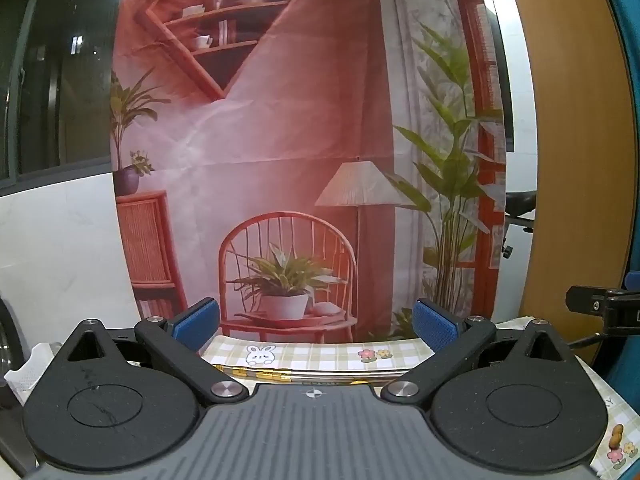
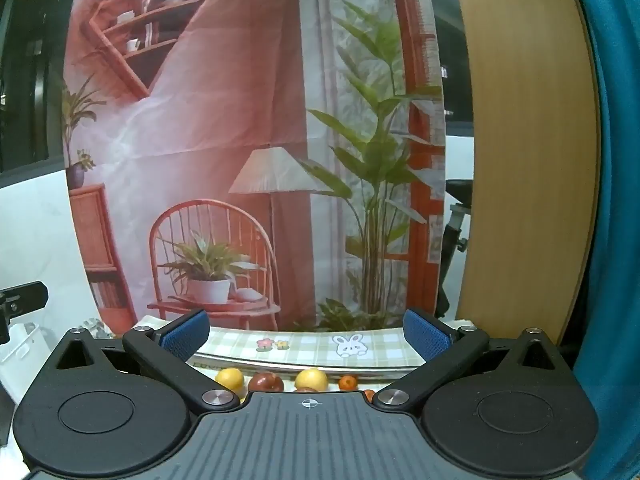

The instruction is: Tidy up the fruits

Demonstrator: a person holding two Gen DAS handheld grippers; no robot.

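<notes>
In the right wrist view, several fruits lie in a row just past the gripper body: a yellow fruit [image 2: 229, 378], a dark red fruit [image 2: 265, 382], a second yellow fruit [image 2: 311, 379] and a small orange fruit [image 2: 347, 382]. My right gripper [image 2: 306, 334] is open and empty above them, raised and pointing at the backdrop. My left gripper [image 1: 316, 322] is open and empty, level over the checked tablecloth [image 1: 320, 354]. Only a sliver of yellow [image 1: 358, 382] shows below it in the left wrist view.
A printed fabric backdrop [image 1: 280, 140] hangs behind the table. A wooden panel [image 2: 528, 160] and blue cloth [image 2: 616, 240] stand on the right. A white perforated basket [image 1: 28, 364] sits at the left. A metal tray rim [image 2: 300, 367] runs behind the fruits.
</notes>
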